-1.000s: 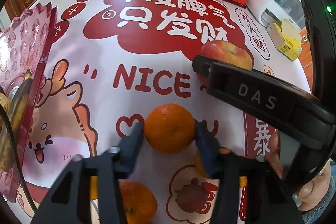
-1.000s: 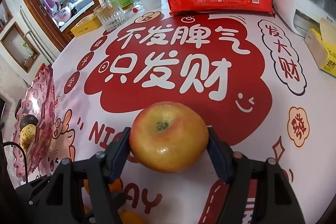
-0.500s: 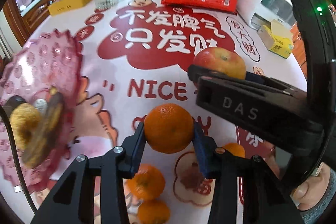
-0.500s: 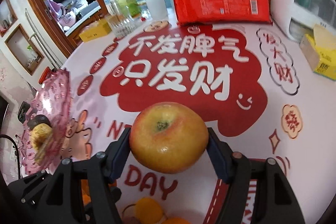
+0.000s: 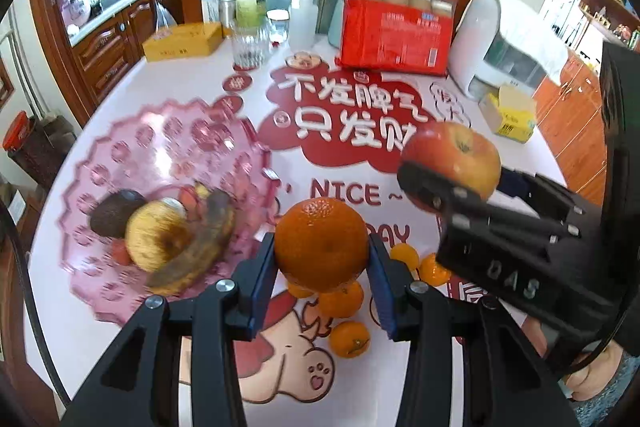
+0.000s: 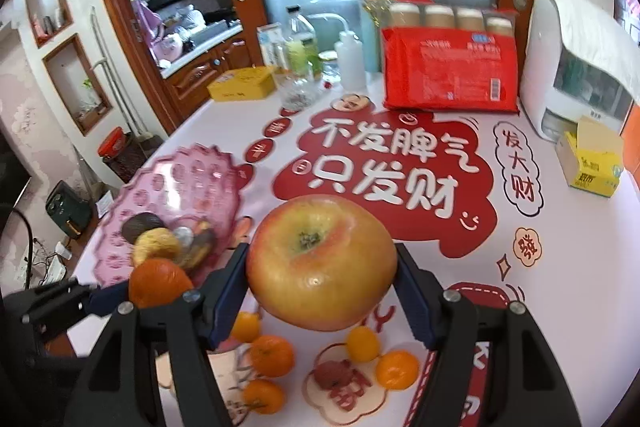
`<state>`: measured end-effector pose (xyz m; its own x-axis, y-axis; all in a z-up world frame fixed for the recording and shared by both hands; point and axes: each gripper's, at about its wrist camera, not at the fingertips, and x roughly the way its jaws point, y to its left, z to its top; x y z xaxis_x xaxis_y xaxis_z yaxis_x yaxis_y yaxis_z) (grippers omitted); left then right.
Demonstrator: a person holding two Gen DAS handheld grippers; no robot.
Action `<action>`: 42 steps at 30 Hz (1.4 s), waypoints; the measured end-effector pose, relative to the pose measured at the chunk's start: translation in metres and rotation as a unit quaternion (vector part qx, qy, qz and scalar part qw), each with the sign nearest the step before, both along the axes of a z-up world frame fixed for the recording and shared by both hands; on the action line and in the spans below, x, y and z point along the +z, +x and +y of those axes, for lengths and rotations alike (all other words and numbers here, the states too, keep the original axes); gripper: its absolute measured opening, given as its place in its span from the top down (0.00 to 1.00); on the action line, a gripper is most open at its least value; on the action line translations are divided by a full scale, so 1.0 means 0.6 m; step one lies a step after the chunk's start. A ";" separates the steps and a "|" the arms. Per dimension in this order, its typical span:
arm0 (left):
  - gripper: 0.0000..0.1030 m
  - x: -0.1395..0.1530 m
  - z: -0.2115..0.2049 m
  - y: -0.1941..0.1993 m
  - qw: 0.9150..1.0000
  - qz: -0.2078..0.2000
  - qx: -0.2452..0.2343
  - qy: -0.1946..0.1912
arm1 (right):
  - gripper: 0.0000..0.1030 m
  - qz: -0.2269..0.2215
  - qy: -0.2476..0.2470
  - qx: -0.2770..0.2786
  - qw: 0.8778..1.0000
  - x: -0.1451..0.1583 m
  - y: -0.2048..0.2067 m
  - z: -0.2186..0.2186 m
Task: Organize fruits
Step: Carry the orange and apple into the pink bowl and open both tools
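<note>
Fruit in both claws: my left gripper (image 5: 322,267) is clamped on an orange (image 5: 322,243), its blue pads pressed to the fruit's two flanks, and my right gripper (image 6: 320,281) is clamped the same way on a red-and-yellow apple (image 6: 321,262), stem end facing the camera. Both fruits hang clear above the table (image 6: 560,267), which wears a white cloth printed with big red Chinese characters and the word NICE. In the left wrist view the right gripper (image 5: 450,173) shows at the right with the apple (image 5: 454,155) at its tip; in the right wrist view the left gripper (image 6: 160,285) shows low at the left with the orange (image 6: 159,282). To my left on the cloth sits a pink scalloped fruit plate (image 5: 132,163), already bearing a dark avocado (image 5: 116,211), a rough yellowish round fruit (image 5: 158,237) and a browned banana (image 5: 200,251), all somewhat blurred. Below the held fruit, several small mandarins (image 6: 272,355) lie loose on the cloth, near one another. At the far edge of the table stand a red packet of paper cups (image 6: 448,75), a white appliance (image 6: 560,67), an open yellow carton (image 6: 592,163), a flat yellow box (image 6: 240,87), a drinking glass (image 5: 250,45) and a few bottles (image 6: 300,43). Part of a hand (image 5: 596,375) shows at the lower right of the left wrist view.
</note>
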<state>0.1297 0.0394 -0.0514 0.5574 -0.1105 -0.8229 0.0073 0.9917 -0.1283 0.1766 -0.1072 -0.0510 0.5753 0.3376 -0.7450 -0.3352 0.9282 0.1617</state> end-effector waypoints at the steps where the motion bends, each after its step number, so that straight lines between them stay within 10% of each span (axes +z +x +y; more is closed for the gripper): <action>1: 0.59 0.012 0.005 -0.004 1.000 -0.005 -0.002 0.005 | 0.33 -0.003 0.004 0.002 1.000 0.010 -0.007 0.004; 15: 0.59 0.130 0.132 -0.012 0.993 -0.061 0.035 0.094 | 0.33 -0.053 0.000 0.031 0.998 0.124 -0.022 0.119; 28: 0.59 -0.036 0.314 0.089 0.990 0.027 0.129 0.054 | 0.33 0.056 0.017 0.051 0.997 -0.020 0.070 0.259; 42: 0.58 -0.140 0.335 0.140 0.986 0.058 0.151 0.047 | 0.32 0.128 0.003 0.063 0.990 -0.130 0.103 0.299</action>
